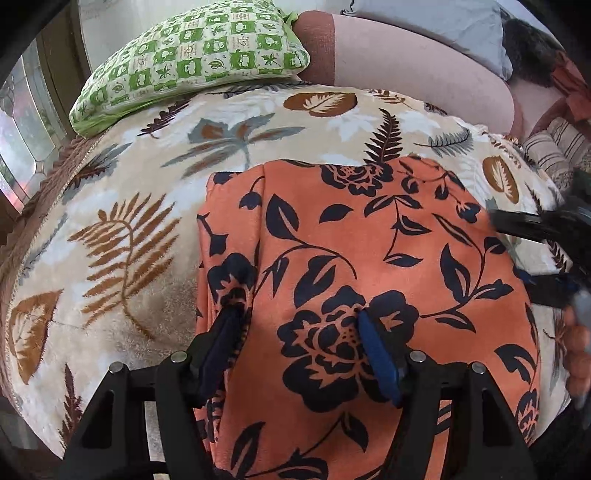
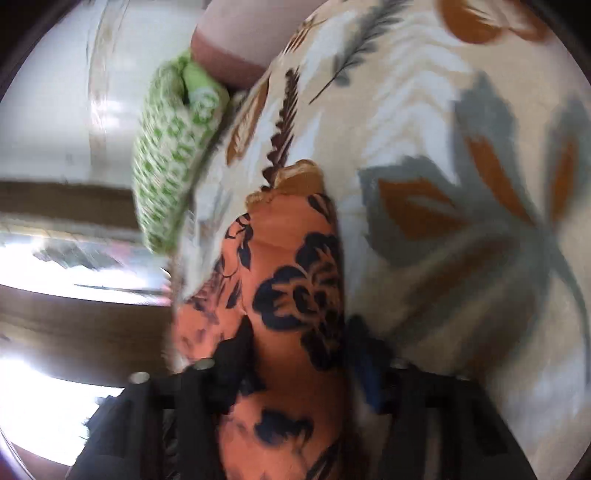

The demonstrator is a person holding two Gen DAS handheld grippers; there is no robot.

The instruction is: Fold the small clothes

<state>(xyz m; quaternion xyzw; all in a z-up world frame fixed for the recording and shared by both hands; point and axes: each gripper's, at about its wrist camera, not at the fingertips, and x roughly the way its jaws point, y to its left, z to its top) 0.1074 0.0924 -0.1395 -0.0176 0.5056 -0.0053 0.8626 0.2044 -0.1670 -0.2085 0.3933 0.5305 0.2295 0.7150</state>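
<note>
While one orange garment with a dark floral print point(image 1: 369, 258) lies spread on the leaf-patterned blanket point(image 1: 147, 206) that covers the bed, two grippers work over it. From the left wrist view, the left gripper point(image 1: 299, 328) points steeply down at the cloth; its two fingers point(image 1: 376, 350) stand spread, tips resting on the fabric near the garment's left folded edge, pinching nothing. At the right edge of that view the right gripper point(image 1: 535, 251) shows dark and blurred above the garment's right side. In its own view, the right gripper point(image 2: 295, 350) is smeared by motion; its two fingers point(image 2: 232, 354) are apart with a strip of the orange cloth running between them, and they do not press on it. One green-and-white checked pillow point(image 1: 192, 55) sits at the blanket's far edge, against one pinkish bolster point(image 1: 406, 62). One grey pillow point(image 1: 443, 22) lies behind that.
</note>
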